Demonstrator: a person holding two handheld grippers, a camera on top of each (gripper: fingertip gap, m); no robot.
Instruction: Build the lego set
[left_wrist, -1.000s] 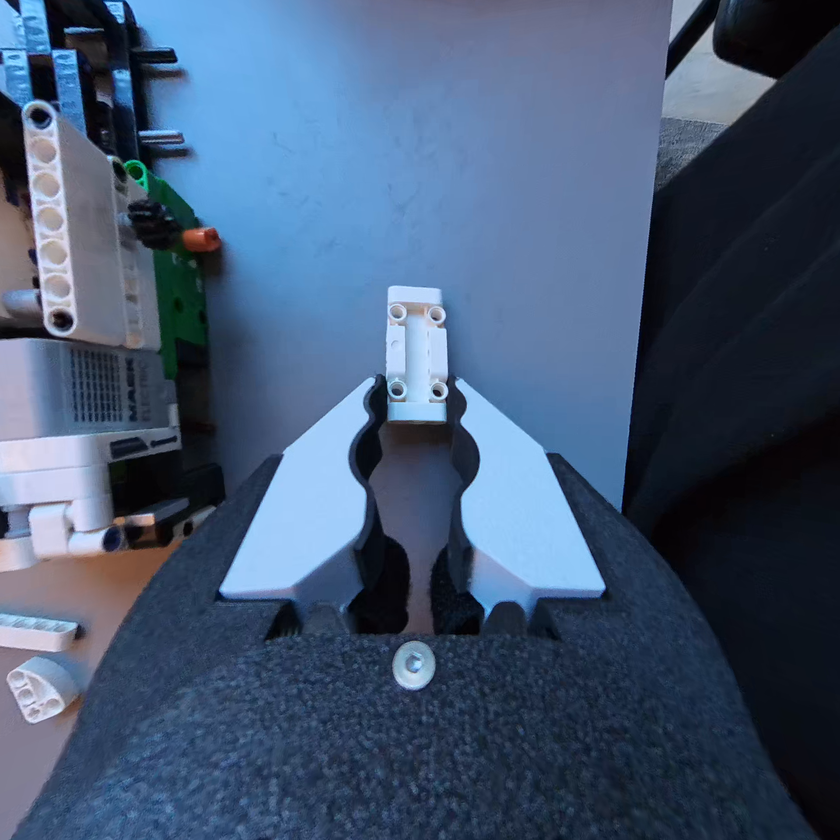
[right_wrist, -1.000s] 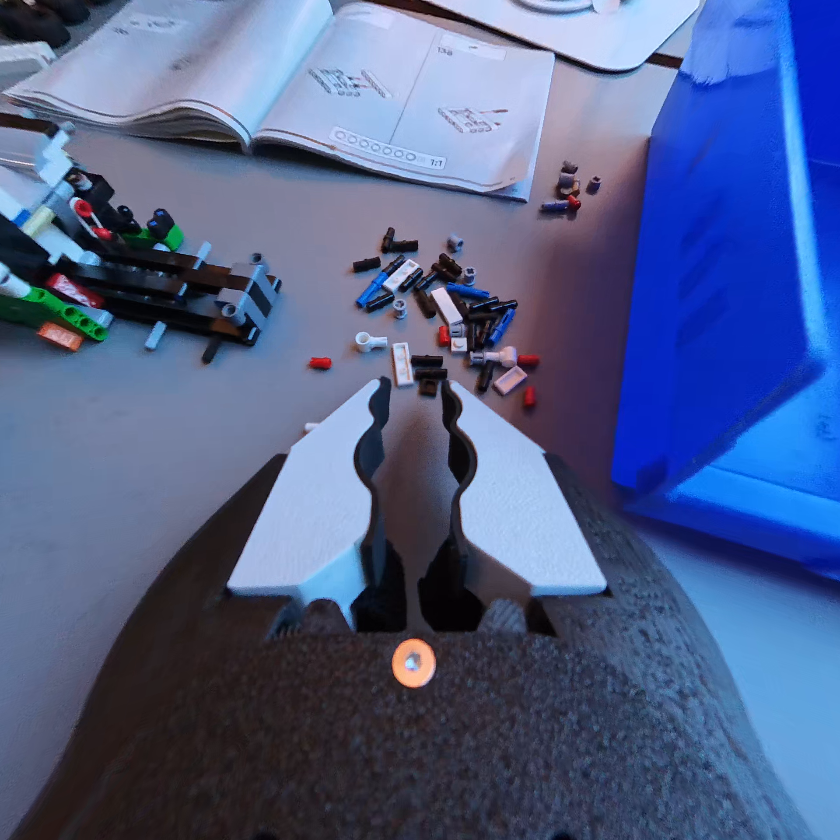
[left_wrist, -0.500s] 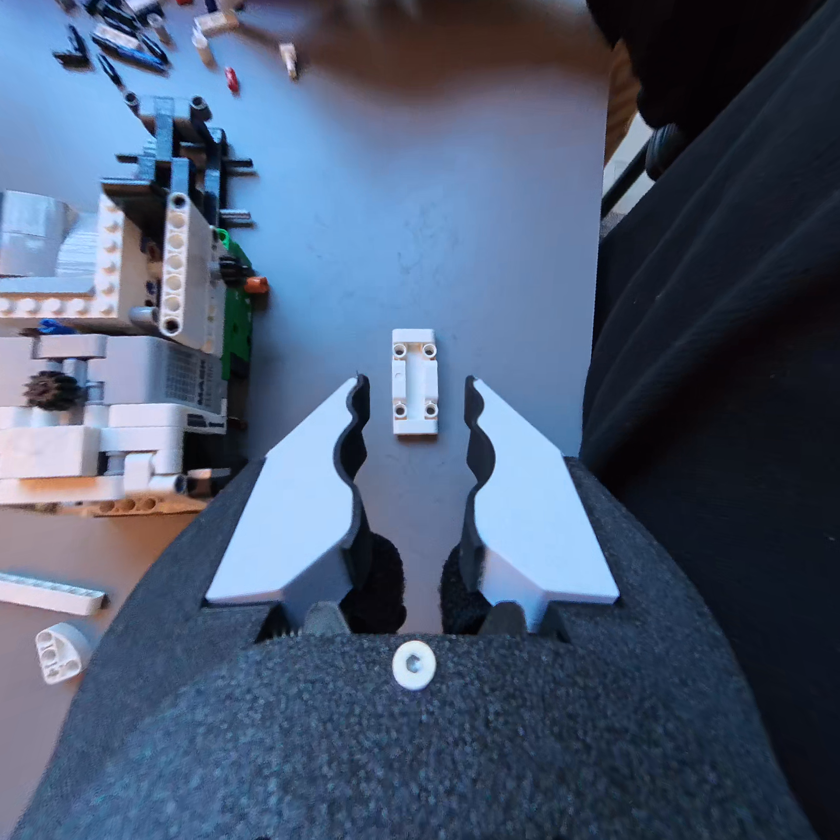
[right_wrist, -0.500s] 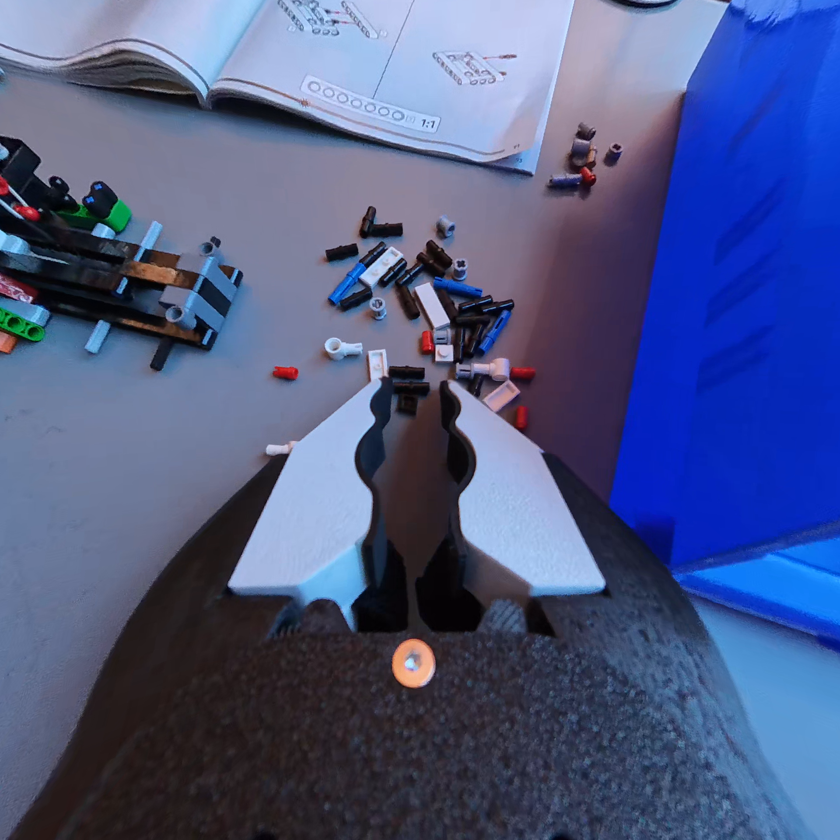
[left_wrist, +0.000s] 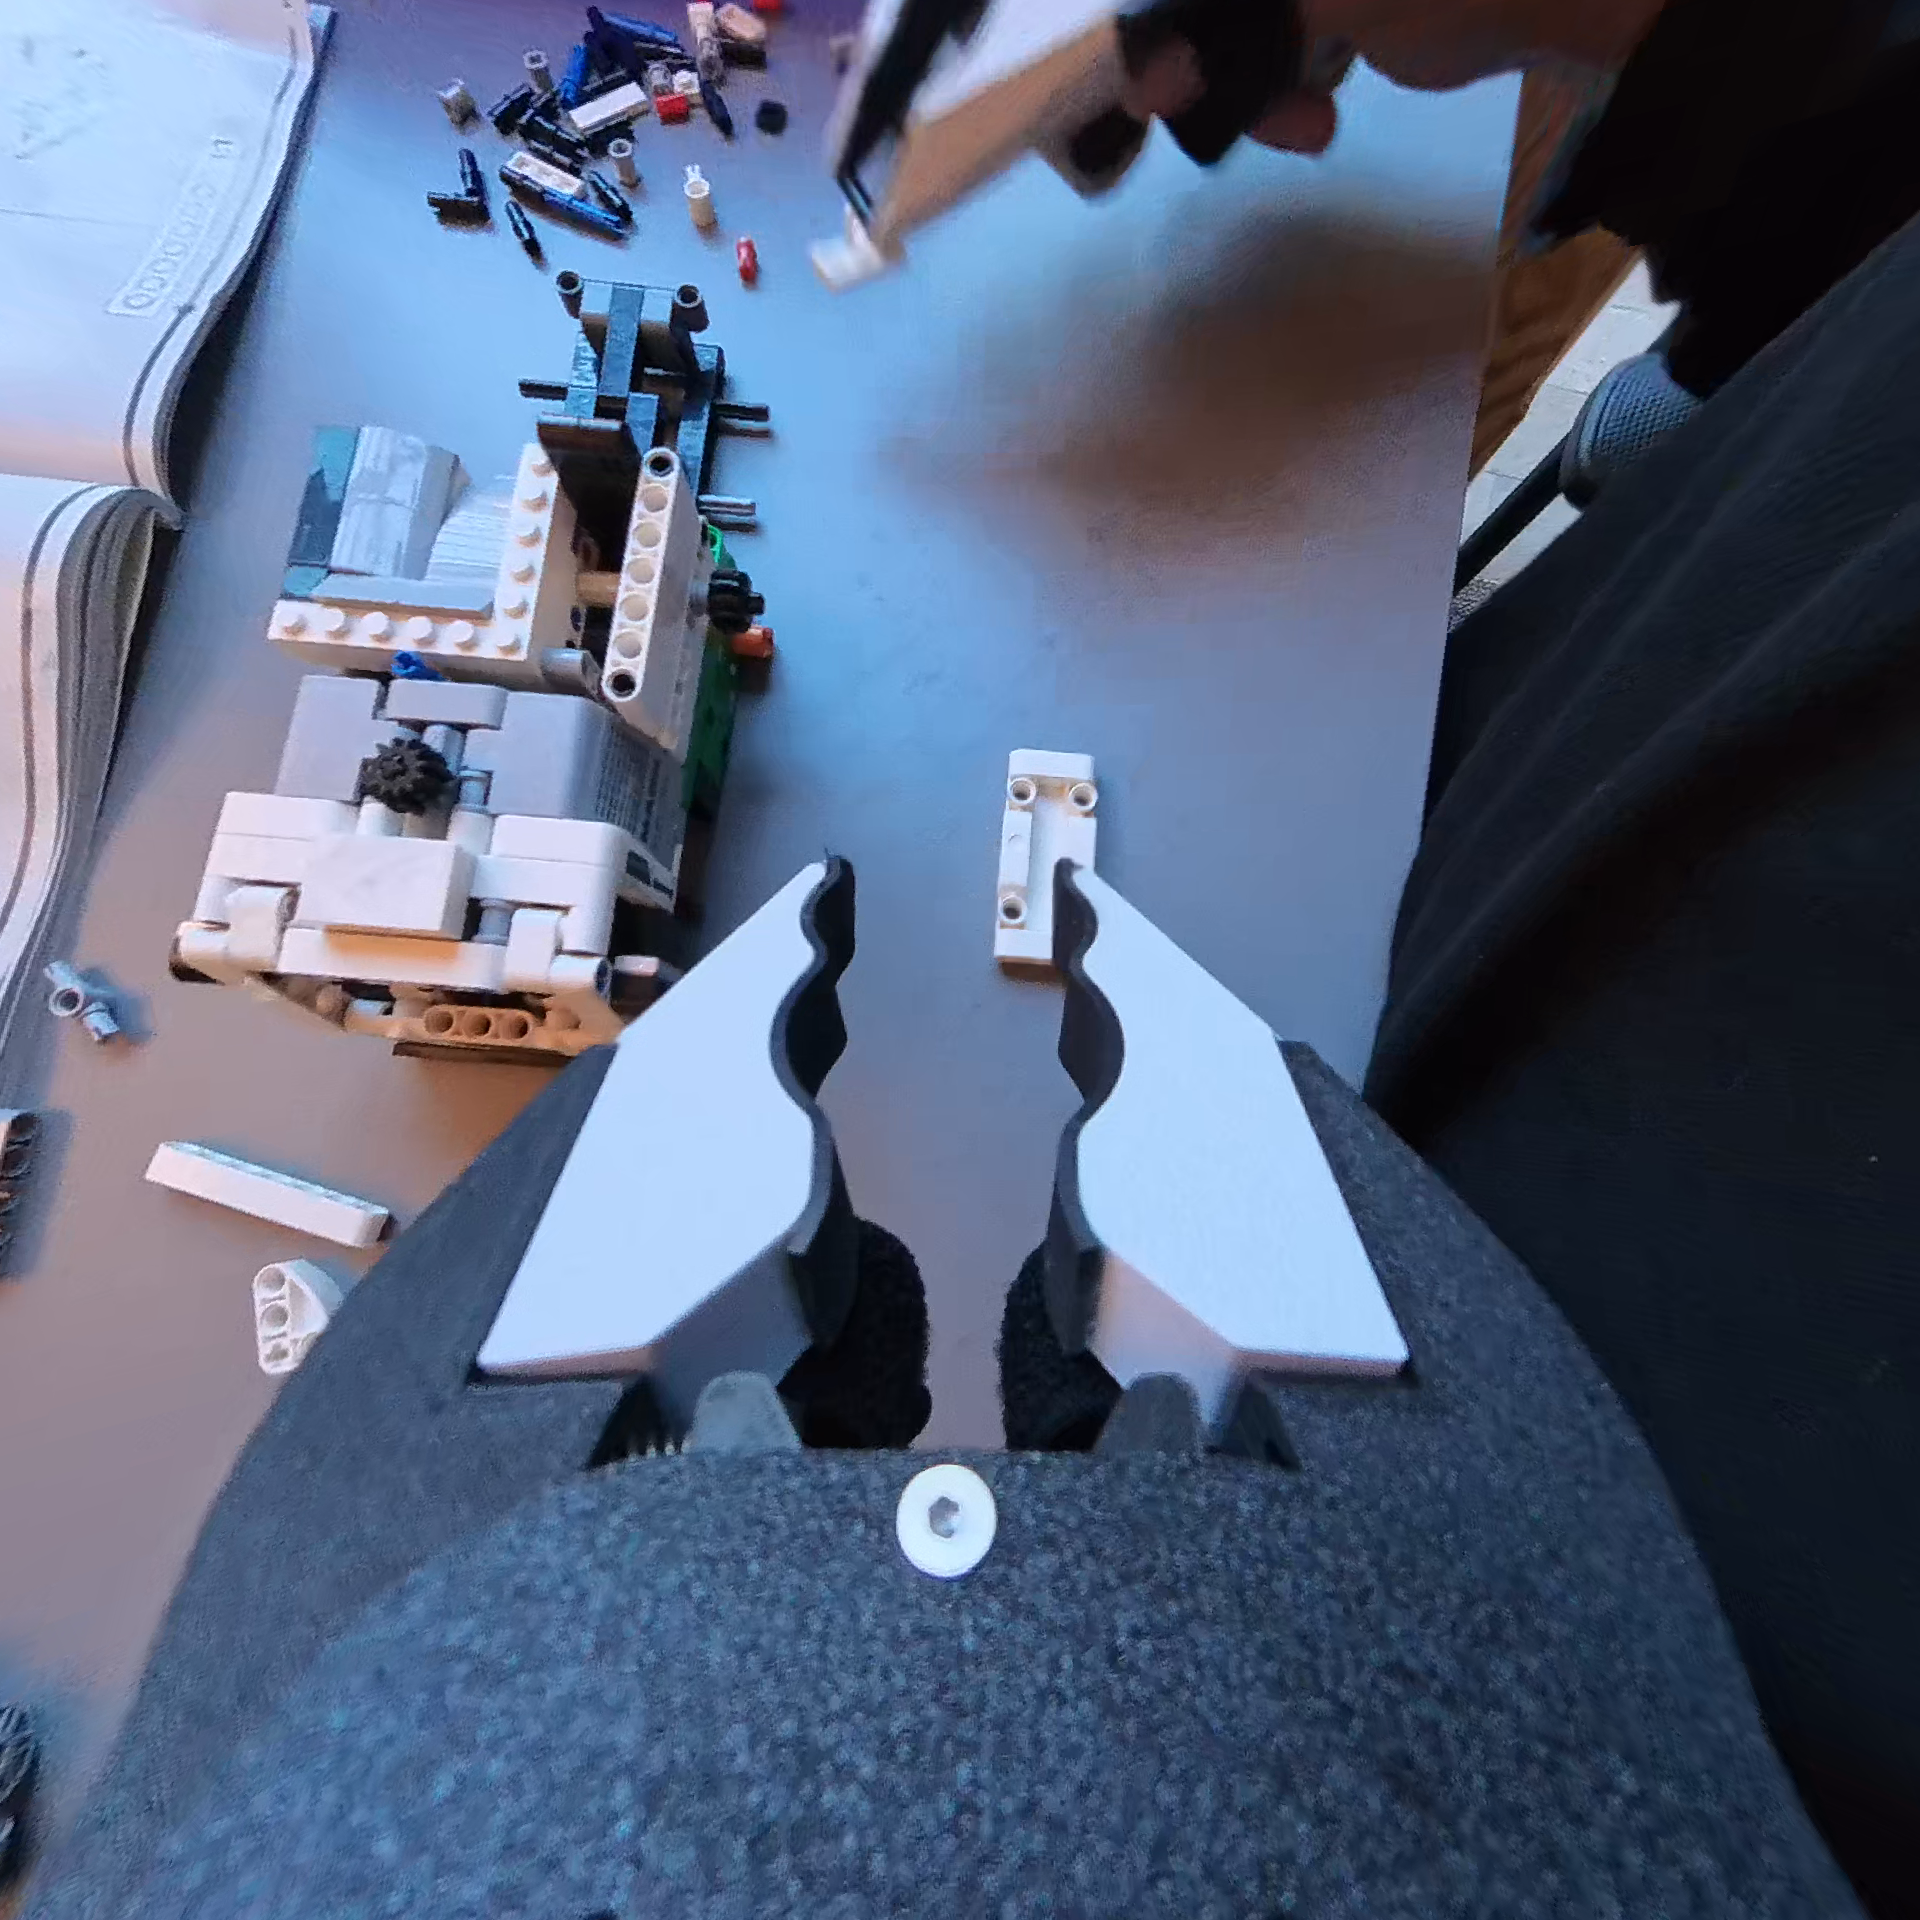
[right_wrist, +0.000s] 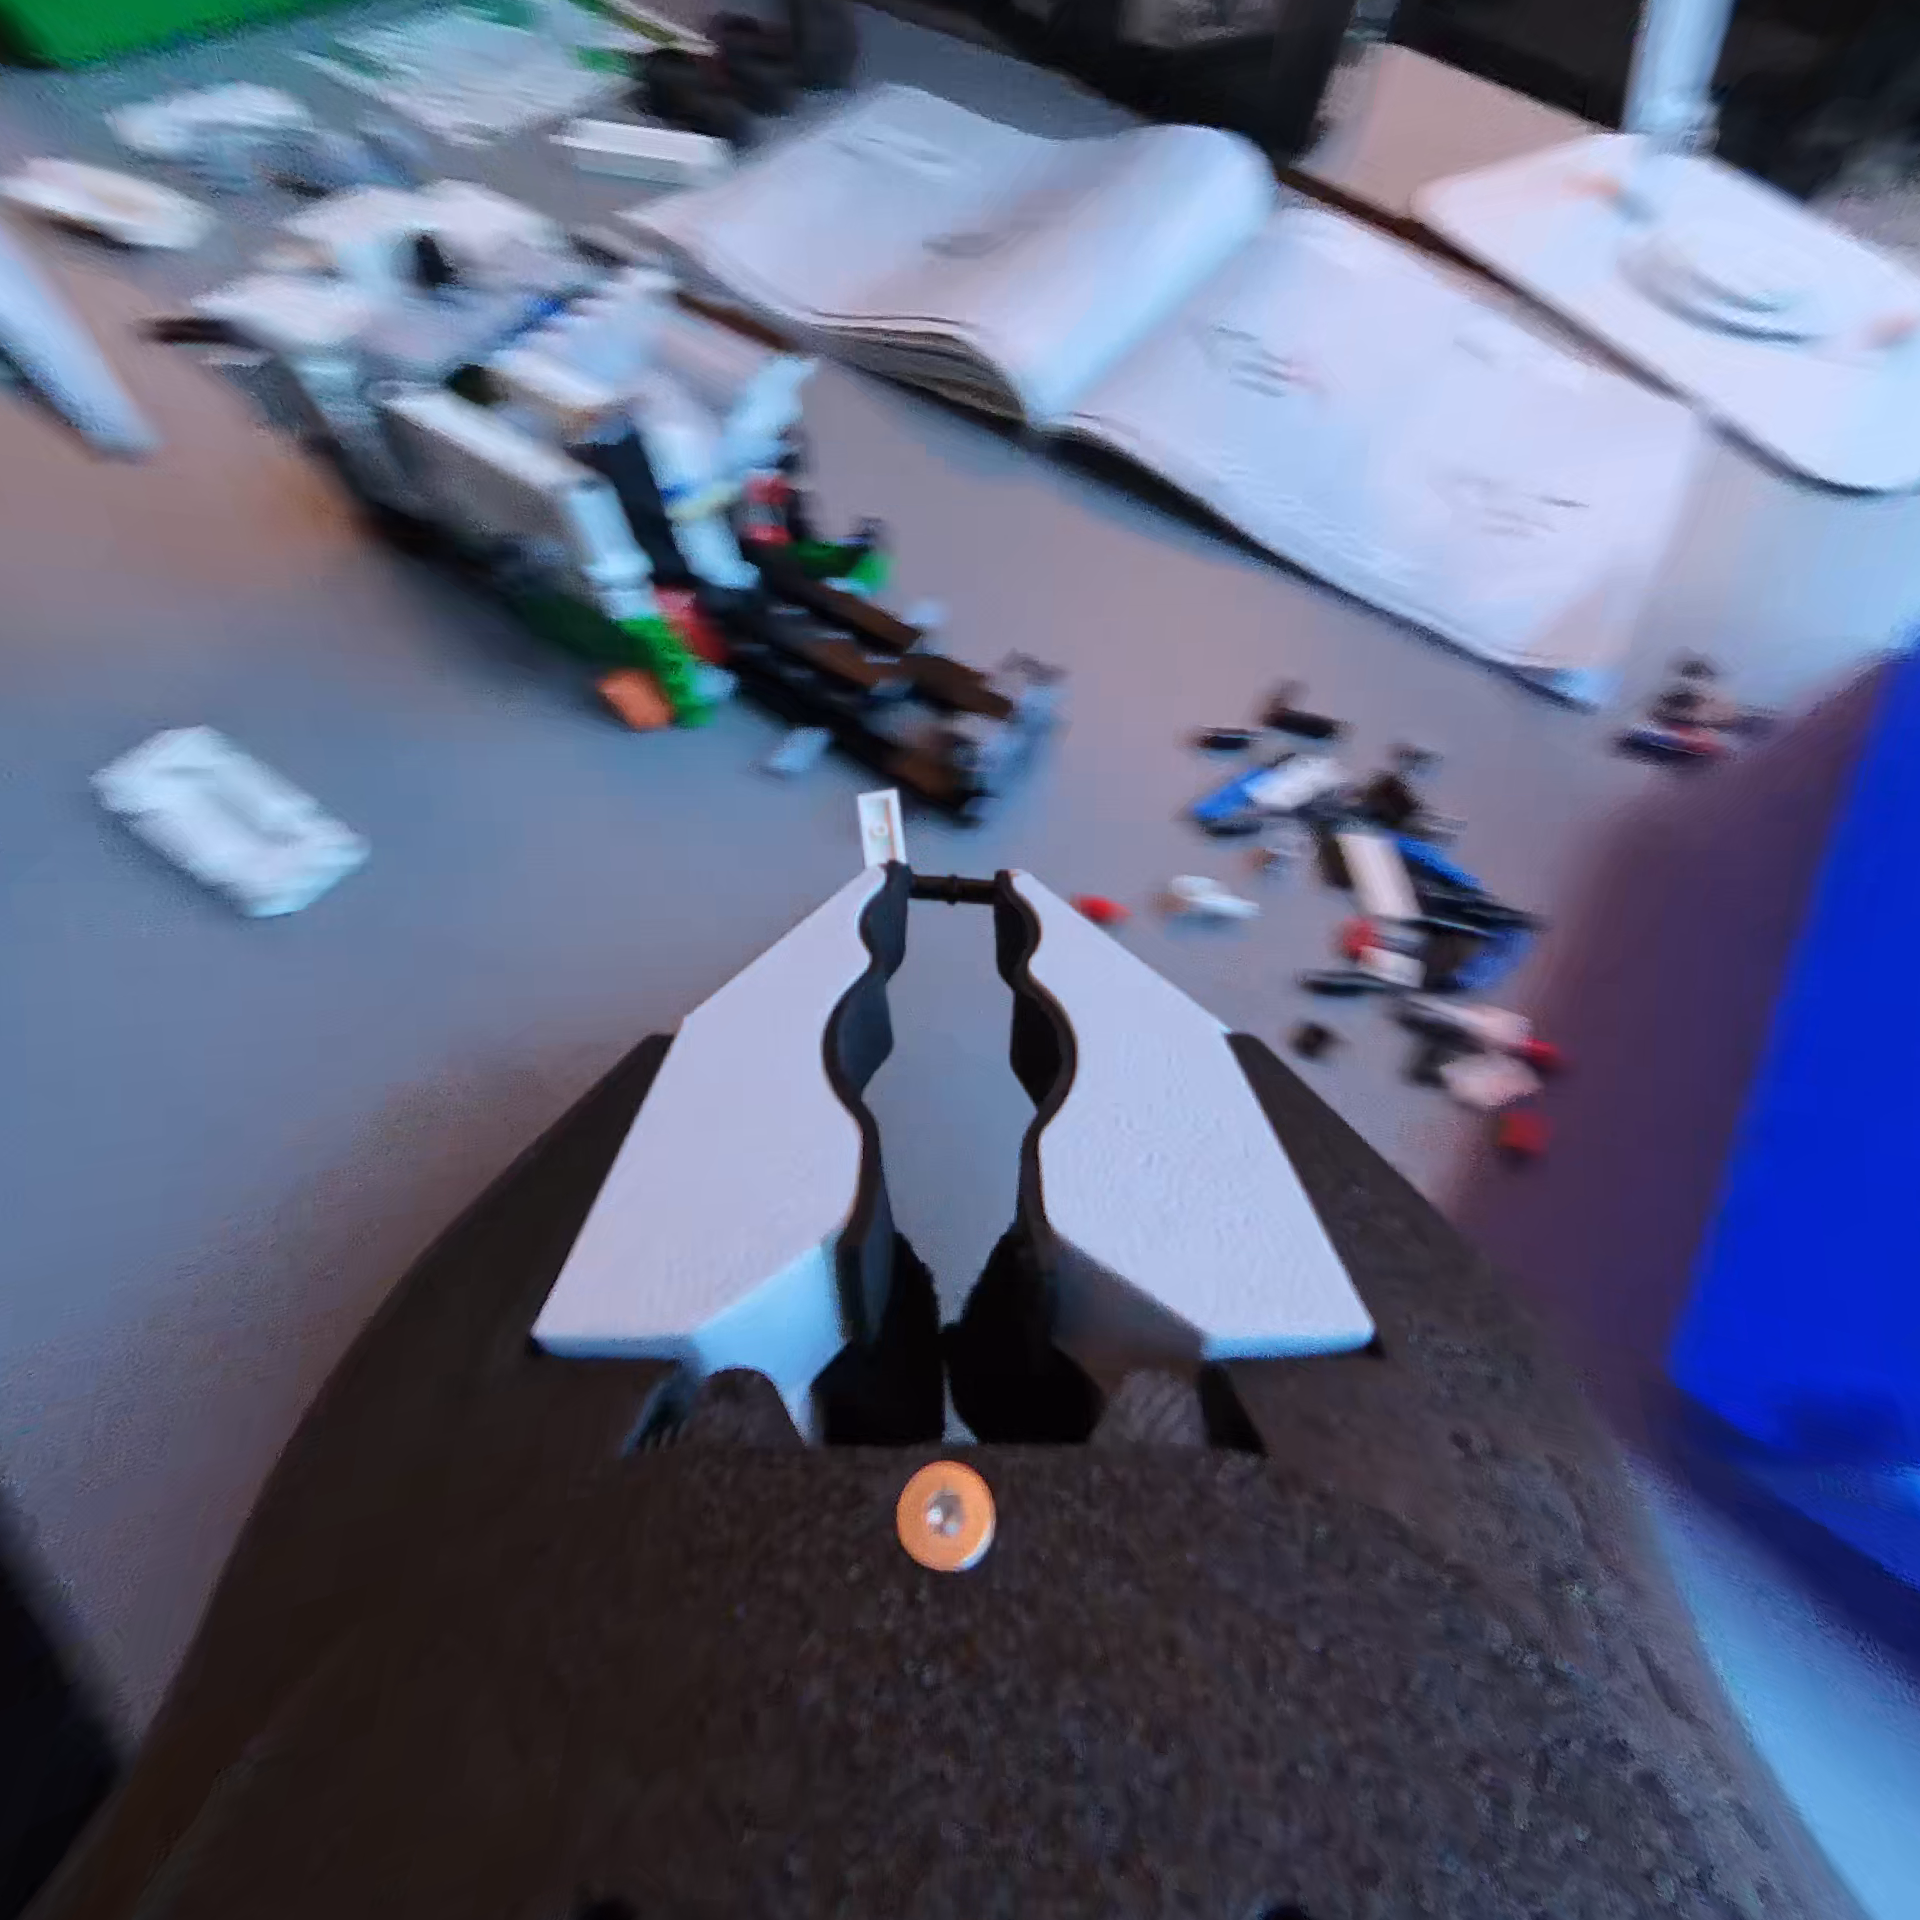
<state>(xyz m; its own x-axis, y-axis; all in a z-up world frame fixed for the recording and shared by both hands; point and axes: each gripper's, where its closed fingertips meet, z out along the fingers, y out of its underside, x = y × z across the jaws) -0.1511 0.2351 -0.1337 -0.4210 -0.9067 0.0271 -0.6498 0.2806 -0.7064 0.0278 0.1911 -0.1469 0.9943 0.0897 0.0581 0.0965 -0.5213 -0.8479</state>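
Observation:
My left gripper (left_wrist: 948, 883) is open and empty, low over the grey table. A white brick (left_wrist: 1044, 862) lies flat on the table, studs up, just beyond my right fingertip and partly behind it. The part-built white, grey and green Lego model (left_wrist: 499, 727) stands to the left. My right gripper (right_wrist: 951, 894) is shut on a thin black pin (right_wrist: 951, 888), held crosswise between the tips. A small white plate (right_wrist: 881, 826) sticks up at its left tip. The right gripper also shows blurred in the left wrist view (left_wrist: 935, 125), above the table.
A pile of small black, blue and red parts (right_wrist: 1382, 914) lies right of the model (right_wrist: 582, 499). An open instruction booklet (right_wrist: 1247, 364) lies behind. A blue bin (right_wrist: 1818, 1039) stands at the right. A white beam (left_wrist: 265, 1192) lies near the front left. Dark cloth (left_wrist: 1662, 935) lies past the table's right edge. The left gripper's tips are roughly 20 centimetres from the right gripper's. My left gripper is the nearer one to the white brick (left_wrist: 1044, 862): about 6 centimetres, against 15 centimetres. It is also in sight in the right wrist view (right_wrist: 228, 814).
My left gripper let go of the white brick, opened wide and drew back to the left. My right gripper closed on a black pin from the pile and lifted away fast.

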